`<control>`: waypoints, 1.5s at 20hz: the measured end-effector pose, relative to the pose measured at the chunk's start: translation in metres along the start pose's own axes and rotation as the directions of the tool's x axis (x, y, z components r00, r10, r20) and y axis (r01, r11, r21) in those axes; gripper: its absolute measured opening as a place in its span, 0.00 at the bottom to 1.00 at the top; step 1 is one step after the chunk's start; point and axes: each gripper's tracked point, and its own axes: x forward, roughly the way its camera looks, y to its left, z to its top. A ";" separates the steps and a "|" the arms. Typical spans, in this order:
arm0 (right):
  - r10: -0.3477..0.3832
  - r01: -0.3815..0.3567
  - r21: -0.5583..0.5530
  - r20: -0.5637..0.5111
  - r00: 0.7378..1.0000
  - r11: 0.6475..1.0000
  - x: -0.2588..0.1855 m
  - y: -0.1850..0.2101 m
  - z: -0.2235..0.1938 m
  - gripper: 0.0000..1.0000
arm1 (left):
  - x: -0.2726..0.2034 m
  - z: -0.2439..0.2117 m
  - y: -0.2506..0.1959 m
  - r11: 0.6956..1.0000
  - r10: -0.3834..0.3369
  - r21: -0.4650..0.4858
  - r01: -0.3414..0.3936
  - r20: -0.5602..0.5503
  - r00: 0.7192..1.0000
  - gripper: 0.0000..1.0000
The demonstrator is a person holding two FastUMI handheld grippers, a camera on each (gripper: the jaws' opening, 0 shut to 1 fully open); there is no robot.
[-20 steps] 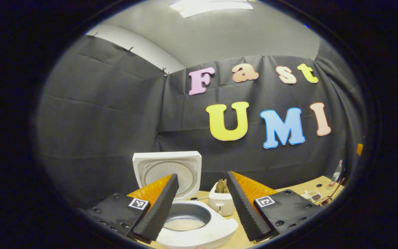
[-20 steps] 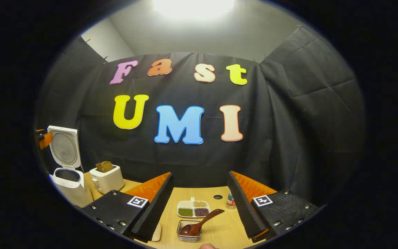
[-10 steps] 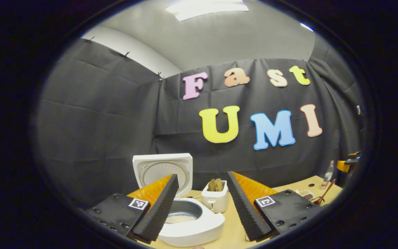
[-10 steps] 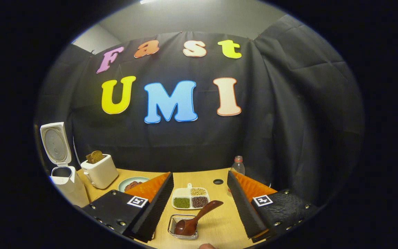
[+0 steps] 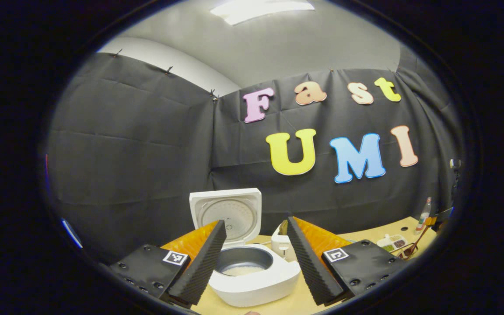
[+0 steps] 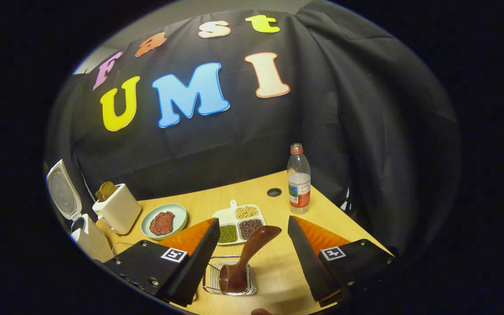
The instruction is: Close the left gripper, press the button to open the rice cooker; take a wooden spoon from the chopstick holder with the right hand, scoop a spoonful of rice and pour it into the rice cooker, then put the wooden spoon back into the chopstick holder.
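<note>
The white rice cooker [image 5: 256,286] stands with its lid [image 5: 230,212] raised and a little rice in its inner pot [image 5: 243,264]. My left gripper [image 5: 256,221] hangs open just in front of it, holding nothing. A dark wooden spoon [image 6: 247,258] rests bowl-down in the wire chopstick holder [image 6: 214,280], its handle leaning up and away. My right gripper [image 6: 253,220] is open above the holder, one finger on each side of the spoon handle, touching neither. The cooker [image 6: 85,234] also appears at the far left of the right gripper view.
On the wooden table [image 6: 335,218] stand a white toaster [image 6: 118,208] with bread, a pale green plate [image 6: 164,221] of reddish food, a white divided dish [image 6: 239,221] of beans, and a water bottle [image 6: 299,179] near the right edge. The toaster [image 5: 280,247] sits beside the cooker.
My right gripper has tipped downward and come closer over the holder, so the spoon now lies between its fingers. My left gripper shifted slightly; the cooker lid stays up.
</note>
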 end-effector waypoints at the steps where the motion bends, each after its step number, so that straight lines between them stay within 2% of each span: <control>1: 0.004 -0.004 0.015 -0.027 1.000 1.000 0.004 -0.001 -0.008 0.95 | -0.002 0.000 0.002 1.000 0.006 0.002 -0.006 -0.002 1.000 0.91; 5: 0.031 -0.021 0.089 -0.113 0.993 0.996 0.015 0.004 -0.033 0.95 | -0.011 -0.011 0.014 0.999 0.033 0.014 -0.032 -0.029 0.999 0.91; 6: 0.034 -0.020 0.108 -0.128 0.991 0.994 0.018 0.004 -0.038 0.90 | -0.014 -0.013 0.016 0.999 0.038 0.014 -0.037 -0.035 0.999 1.00; 7: 0.032 -0.014 0.123 -0.144 0.989 0.992 0.020 0.003 -0.043 0.80 | -0.016 -0.013 0.018 0.999 0.043 0.015 -0.042 -0.039 0.998 0.91; 8: 0.028 -0.006 0.137 -0.159 0.987 0.991 0.022 0.001 -0.047 0.73 | -0.017 -0.014 0.020 0.999 0.048 0.018 -0.048 -0.041 0.998 0.91; 9: 0.037 -0.011 0.153 -0.173 0.984 0.988 0.023 0.002 -0.050 0.62 | -0.019 -0.014 0.022 0.998 0.052 0.021 -0.051 -0.042 0.998 0.91; 10: 0.057 -0.025 0.176 -0.179 0.982 0.984 0.021 0.006 -0.049 0.58 | -0.021 -0.016 0.023 0.998 0.055 0.024 -0.054 -0.045 0.997 0.91; 12: 0.095 -0.056 0.211 -0.183 0.979 0.976 0.023 0.014 -0.049 0.43 | -0.024 -0.017 0.025 0.998 0.058 0.026 -0.057 -0.050 0.997 0.91; 13: 0.104 -0.063 0.216 -0.180 0.978 0.974 0.023 0.018 -0.048 0.33 | -0.025 -0.017 0.026 0.998 0.059 0.026 -0.057 -0.052 0.997 0.96; 15: 0.137 -0.097 0.212 -0.184 0.973 0.972 0.020 0.026 -0.048 0.19 | -0.026 -0.020 0.028 0.998 0.059 0.029 -0.058 -0.060 0.996 0.96; 17: 0.173 -0.138 0.208 -0.161 0.972 0.968 0.013 0.035 -0.037 0.19 | -0.028 -0.022 0.030 0.998 0.056 0.029 -0.055 -0.063 0.996 0.96; 21: 0.183 -0.174 0.085 -0.112 0.977 0.981 -0.003 0.045 -0.019 0.19 | -0.025 -0.023 0.031 0.999 0.046 0.014 -0.045 -0.060 0.997 0.97; 22: 0.168 -0.165 0.035 -0.116 0.979 0.986 -0.006 0.045 -0.019 0.19 | -0.025 -0.026 0.030 0.999 0.040 0.009 -0.040 -0.062 0.997 0.97; 23: 0.153 -0.153 0.010 -0.112 0.982 0.988 -0.005 0.042 -0.018 0.09 | -0.023 -0.028 0.030 0.999 0.034 0.005 -0.034 -0.065 0.997 0.97; 26: 0.160 -0.158 0.025 -0.147 0.976 0.987 -0.011 0.051 -0.029 0.08 | -0.021 -0.032 0.035 1.000 0.027 -0.007 -0.028 -0.073 0.997 0.97; 30: 0.135 -0.138 -0.037 -0.074 0.988 0.990 -0.027 0.053 0.001 0.08 | -0.021 -0.026 0.045 1.000 0.026 -0.008 -0.026 -0.053 0.998 0.99</control>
